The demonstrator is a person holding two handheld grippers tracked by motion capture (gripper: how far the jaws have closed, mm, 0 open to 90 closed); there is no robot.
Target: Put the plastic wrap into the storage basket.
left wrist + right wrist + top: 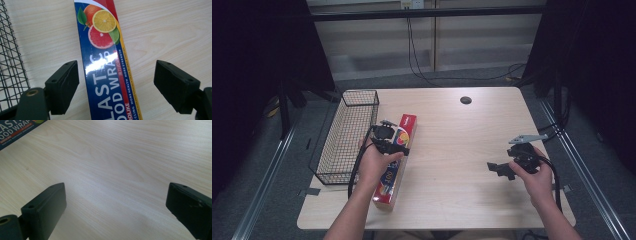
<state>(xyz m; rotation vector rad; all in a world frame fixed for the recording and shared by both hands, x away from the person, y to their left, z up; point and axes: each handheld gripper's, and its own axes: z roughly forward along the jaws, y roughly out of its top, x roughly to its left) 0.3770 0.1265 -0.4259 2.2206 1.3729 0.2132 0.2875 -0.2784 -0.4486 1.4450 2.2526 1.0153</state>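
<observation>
From the high view, the long food wrap box (395, 162) lies flat on the table (462, 150), just beside the wire basket (347, 135). Its long side runs from near the person toward the far edge. The left gripper (388, 145) and hand cover its middle.

In the left gripper view, the box (105, 65) sits between wide jaws that don't touch it; both ends are cut off.

In the right gripper view, the right gripper (115, 210) is open over bare wood, holding nothing.
</observation>
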